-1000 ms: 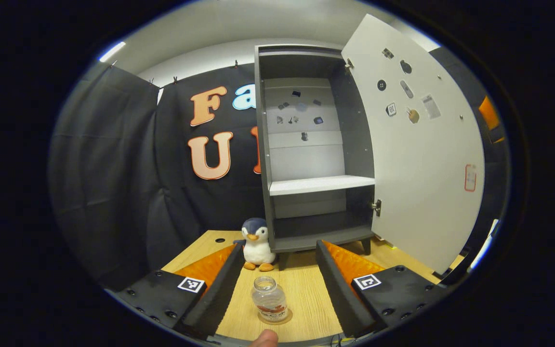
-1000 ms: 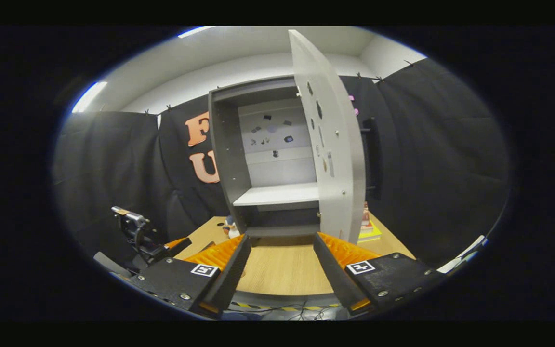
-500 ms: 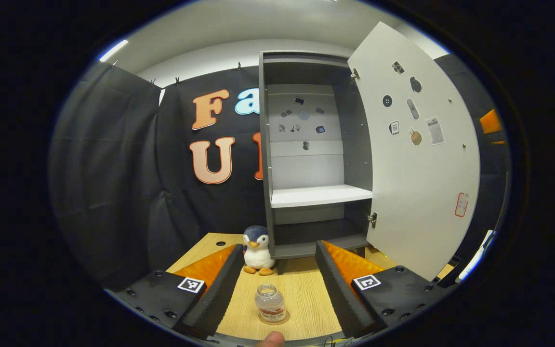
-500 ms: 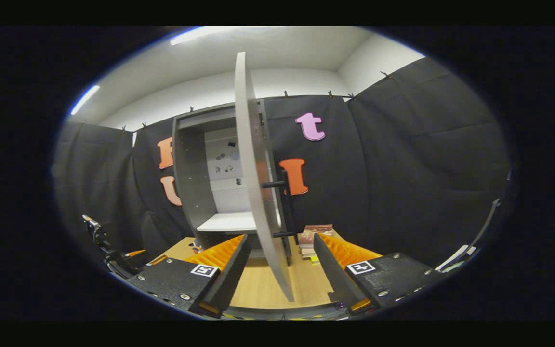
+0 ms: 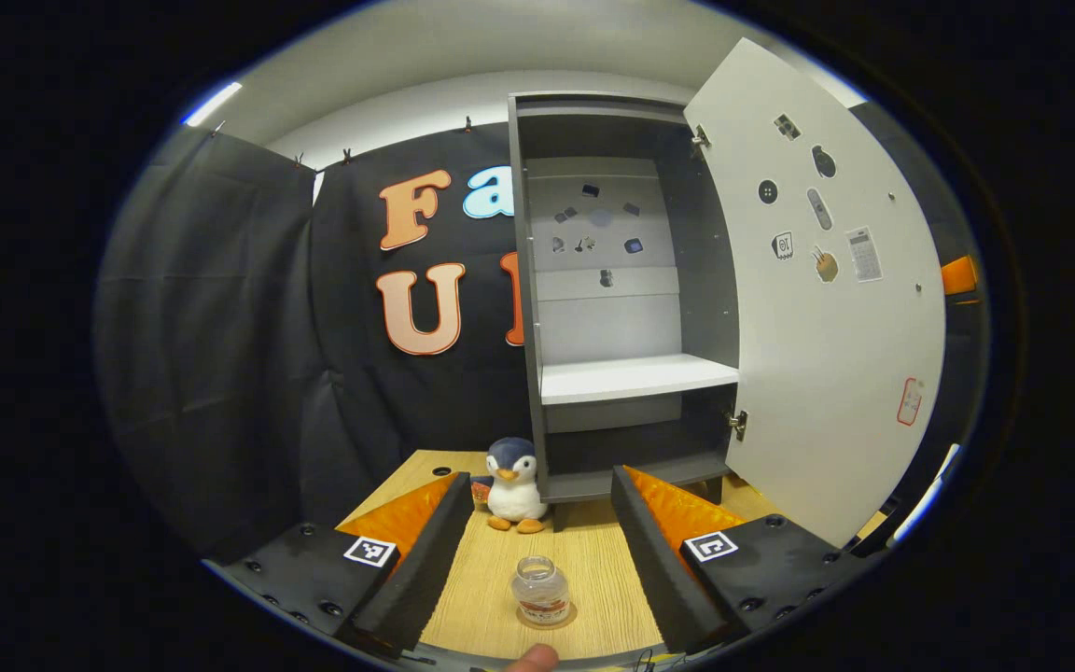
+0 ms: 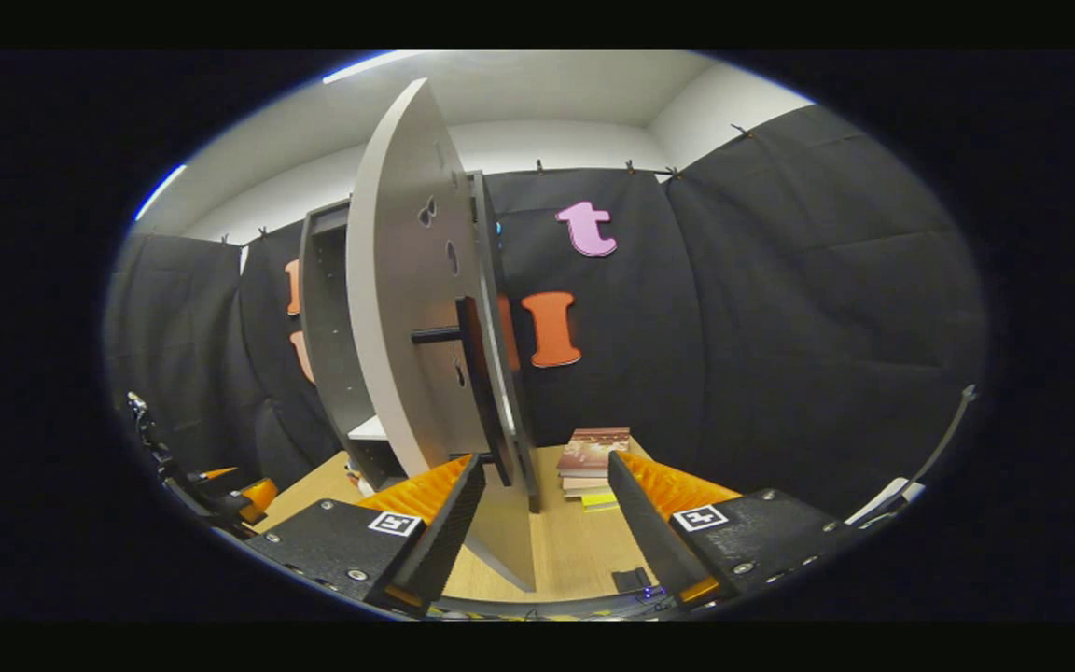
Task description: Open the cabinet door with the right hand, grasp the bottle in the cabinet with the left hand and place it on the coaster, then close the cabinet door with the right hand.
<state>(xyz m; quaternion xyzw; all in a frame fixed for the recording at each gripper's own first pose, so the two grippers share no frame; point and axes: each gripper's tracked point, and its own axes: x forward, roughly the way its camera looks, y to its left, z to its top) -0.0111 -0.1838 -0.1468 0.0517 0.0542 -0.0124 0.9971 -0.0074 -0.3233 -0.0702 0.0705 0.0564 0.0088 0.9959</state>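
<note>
A clear bottle [image 5: 540, 588] stands upright on a round coaster [image 5: 558, 618] on the wooden table. My left gripper [image 5: 539, 523] is open, with a finger on either side of the bottle and both apart from it. Behind it the grey cabinet [image 5: 526, 308] is open, with its white shelf [image 5: 635, 377] bare and its door [image 5: 827, 308] swung out to the right. In the right gripper view the door [image 6: 402, 308] is close and nearly edge-on, with its black handle [image 6: 480, 383] toward me. My right gripper [image 6: 544, 467] is open, and the door's lower corner hangs between its fingers, apart from them.
A plush penguin [image 5: 514, 483] sits at the cabinet's left foot. A stack of books [image 6: 593, 457] lies on the table to the right of the cabinet. The other gripper [image 6: 220, 485] shows at the far left. Black cloth walls close in the booth.
My right gripper has swung round to the door's handle side and closer to it. My left gripper has drawn back a little from the bottle, which stays on the coaster.
</note>
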